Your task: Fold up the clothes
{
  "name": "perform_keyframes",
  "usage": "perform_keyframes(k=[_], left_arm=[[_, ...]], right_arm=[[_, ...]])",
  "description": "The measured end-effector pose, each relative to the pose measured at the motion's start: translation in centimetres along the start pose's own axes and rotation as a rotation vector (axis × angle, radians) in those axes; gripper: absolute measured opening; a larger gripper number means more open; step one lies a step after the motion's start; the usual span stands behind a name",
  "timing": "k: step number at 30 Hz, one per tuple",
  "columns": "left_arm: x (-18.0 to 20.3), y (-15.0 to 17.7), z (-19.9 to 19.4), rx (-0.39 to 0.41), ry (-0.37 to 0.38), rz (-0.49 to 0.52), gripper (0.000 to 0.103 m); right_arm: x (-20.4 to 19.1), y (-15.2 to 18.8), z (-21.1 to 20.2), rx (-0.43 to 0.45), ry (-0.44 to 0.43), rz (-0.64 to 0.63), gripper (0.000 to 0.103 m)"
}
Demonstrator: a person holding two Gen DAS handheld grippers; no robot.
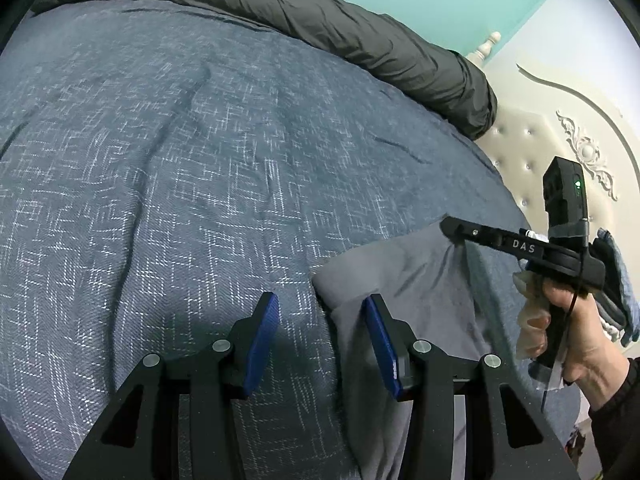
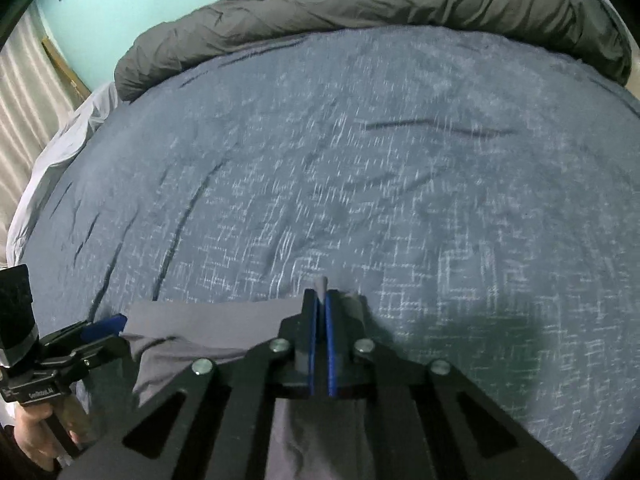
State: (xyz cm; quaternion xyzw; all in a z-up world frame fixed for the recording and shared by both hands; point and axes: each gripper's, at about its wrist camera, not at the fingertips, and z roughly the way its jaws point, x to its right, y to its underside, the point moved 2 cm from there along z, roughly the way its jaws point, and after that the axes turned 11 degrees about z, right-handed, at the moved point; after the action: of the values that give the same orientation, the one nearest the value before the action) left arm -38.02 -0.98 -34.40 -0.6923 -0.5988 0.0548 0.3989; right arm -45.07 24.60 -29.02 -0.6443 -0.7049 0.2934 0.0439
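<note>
A grey garment (image 1: 416, 280) lies at the near edge of a blue patterned bedspread (image 1: 180, 160). My left gripper (image 1: 320, 320) is open, its blue pads wide apart, with the garment's left edge beside its right pad (image 1: 380, 340). My right gripper (image 2: 321, 312) is shut on a corner of the grey garment (image 2: 216, 320), a tip of cloth poking out above the pads. In the left wrist view the right gripper (image 1: 452, 226) holds the garment's far right corner. In the right wrist view the left gripper (image 2: 108, 326) is at the garment's left edge.
A rolled dark grey duvet (image 1: 360, 28) lies along the far side of the bed. A cream tufted headboard (image 1: 560, 152) stands at the right. Folded clothes (image 1: 616, 280) are stacked behind the right hand. A curtain (image 2: 24, 92) hangs at the left.
</note>
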Motion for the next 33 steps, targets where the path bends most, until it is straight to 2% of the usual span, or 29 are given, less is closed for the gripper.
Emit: perform_keyframes(k=[5,9,14,16,18,19,20,21,22,25,26,27,29,33], left_arm=[[-0.1,-0.1,0.2,0.005,0.036,-0.029,0.050],[-0.4,-0.1,0.4,0.010,0.061,-0.063,0.051],[-0.7,-0.2,0.7,0.017,0.108,-0.095,0.051],[-0.8,-0.1,1.0,0.019,0.134,-0.115,0.051],[-0.9,-0.1,1.1,0.021,0.144,-0.119,0.050],[-0.9,0.0,1.2,0.024,0.148,-0.118,0.050],[-0.9,0.0,1.3,0.024,0.152,-0.116,0.044],[-0.9,0.0,1.3,0.023,0.156,-0.113,0.037],[-0.8,0.0,1.4,0.019,0.158,-0.106,0.022],[-0.5,-0.2,1.4,0.017,0.153,-0.078,0.009],[-0.4,-0.3,1.2,0.022,0.149,-0.069,0.005],[-0.3,-0.4,1.1,0.026,0.145,-0.059,0.004],[-0.1,-0.6,0.8,0.036,0.137,-0.040,0.003],[-0.4,-1.8,-0.3,0.062,0.119,-0.023,0.003]], right_arm=[[0.3,-0.7,0.1,0.011,0.046,-0.030,0.003],[0.5,-0.6,0.9,-0.005,0.042,-0.040,0.003],[1.6,-0.2,1.9,-0.024,0.040,0.029,0.006],[1.8,0.0,2.0,-0.023,0.034,0.037,0.010],[2.1,0.1,2.0,-0.033,0.021,0.058,0.026],[2.2,0.2,2.0,-0.037,0.015,0.065,0.030],[2.3,0.3,2.0,-0.039,0.004,0.068,0.033],[2.3,0.4,2.0,-0.041,-0.007,0.071,0.033],[2.4,0.5,1.9,-0.042,-0.017,0.074,0.033],[1.9,0.8,2.1,-0.040,-0.021,0.052,0.032],[1.7,0.8,2.1,-0.039,-0.020,0.042,0.026],[1.5,0.9,2.2,-0.037,-0.019,0.033,0.015],[1.0,1.1,2.2,-0.030,-0.020,0.007,0.007],[0.2,1.0,1.3,0.012,-0.031,-0.036,0.005]])
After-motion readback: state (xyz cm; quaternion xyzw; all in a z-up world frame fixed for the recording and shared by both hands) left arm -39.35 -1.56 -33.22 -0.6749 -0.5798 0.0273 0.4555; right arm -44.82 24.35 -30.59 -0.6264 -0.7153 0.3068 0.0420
